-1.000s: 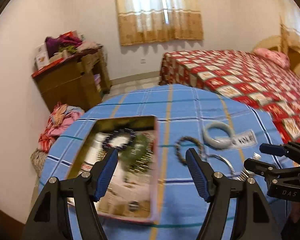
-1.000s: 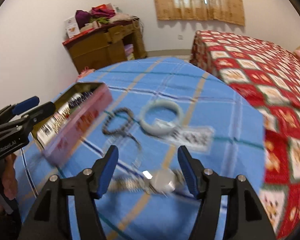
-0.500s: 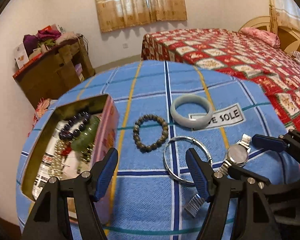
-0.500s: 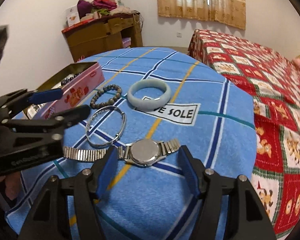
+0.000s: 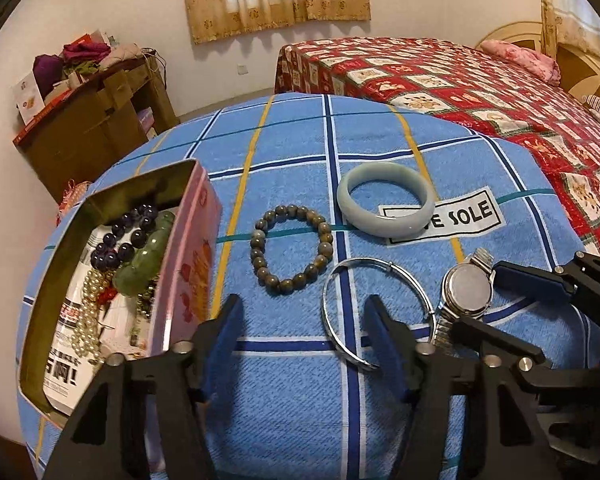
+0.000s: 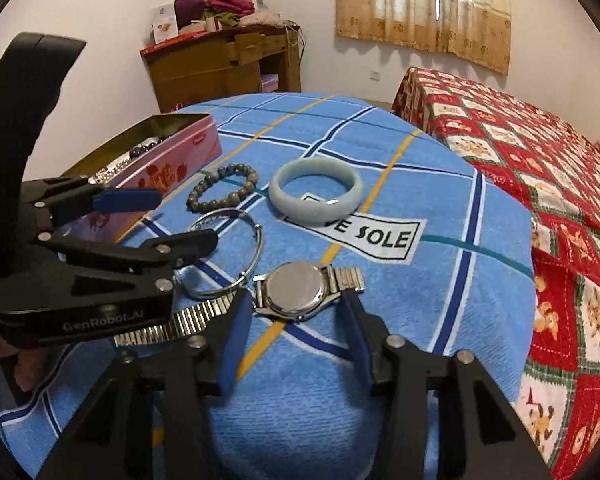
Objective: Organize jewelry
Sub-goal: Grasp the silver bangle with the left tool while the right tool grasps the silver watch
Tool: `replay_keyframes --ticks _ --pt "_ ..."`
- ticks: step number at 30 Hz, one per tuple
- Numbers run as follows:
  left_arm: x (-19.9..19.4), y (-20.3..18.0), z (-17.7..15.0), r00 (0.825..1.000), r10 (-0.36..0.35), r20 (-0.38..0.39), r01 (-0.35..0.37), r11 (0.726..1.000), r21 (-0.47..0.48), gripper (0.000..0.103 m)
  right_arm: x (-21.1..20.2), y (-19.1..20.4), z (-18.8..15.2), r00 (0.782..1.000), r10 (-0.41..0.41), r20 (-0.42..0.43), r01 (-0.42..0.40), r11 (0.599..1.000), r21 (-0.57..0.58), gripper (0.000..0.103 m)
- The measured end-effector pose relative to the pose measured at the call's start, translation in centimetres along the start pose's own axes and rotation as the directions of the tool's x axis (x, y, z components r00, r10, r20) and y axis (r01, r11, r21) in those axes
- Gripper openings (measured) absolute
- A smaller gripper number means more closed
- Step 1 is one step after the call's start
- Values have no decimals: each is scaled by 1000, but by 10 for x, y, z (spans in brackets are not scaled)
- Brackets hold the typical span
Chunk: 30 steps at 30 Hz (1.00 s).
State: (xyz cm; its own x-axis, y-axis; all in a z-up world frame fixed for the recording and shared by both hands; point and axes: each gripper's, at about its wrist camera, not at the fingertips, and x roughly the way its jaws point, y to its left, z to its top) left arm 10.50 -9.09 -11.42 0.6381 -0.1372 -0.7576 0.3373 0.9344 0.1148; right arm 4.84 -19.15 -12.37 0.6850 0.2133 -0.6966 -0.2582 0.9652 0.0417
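A steel watch lies face down on the blue chequered cloth. My right gripper is closing, with the watch case between its fingertips and a thin gap on each side. The same gripper shows in the left wrist view around the watch. My left gripper is closing too. The near-left rim of a silver bangle lies between its fingers, untouched. Beyond lie a brown bead bracelet and a pale jade bangle. An open pink tin at the left holds beads, pearls and a green bangle.
The round table drops away on all sides. A bed with a red patterned quilt stands behind on the right. A cluttered wooden cabinet is against the far left wall. A white "SOLE" label lies under the jade bangle.
My left gripper swung from over the tin to the right and down, onto the silver bangle. Both pairs of jaws have narrowed. The right gripper's tips now flank the watch case.
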Motion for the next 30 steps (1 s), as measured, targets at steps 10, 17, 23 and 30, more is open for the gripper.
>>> replay_keyframes --ticks 10,17,23,30 --pt "-9 -3 -4 997 -49 51 47 999 27 44 -2 -1 -1 1000 9 16 -9 1000 15 46" --pt "3 21 -6 999 -43 -26 41 996 -77 44 -2 -4 -1 1000 20 22 -20 1000 22 46" --pt "5 20 -9 997 -63 -40 60 996 -71 44 -1 -4 -2 1000 19 22 -19 1000 21 46" --pt "0 0 -10 994 -108 -24 109 993 34 10 -2 -3 -2 999 25 38 -26 999 20 45"
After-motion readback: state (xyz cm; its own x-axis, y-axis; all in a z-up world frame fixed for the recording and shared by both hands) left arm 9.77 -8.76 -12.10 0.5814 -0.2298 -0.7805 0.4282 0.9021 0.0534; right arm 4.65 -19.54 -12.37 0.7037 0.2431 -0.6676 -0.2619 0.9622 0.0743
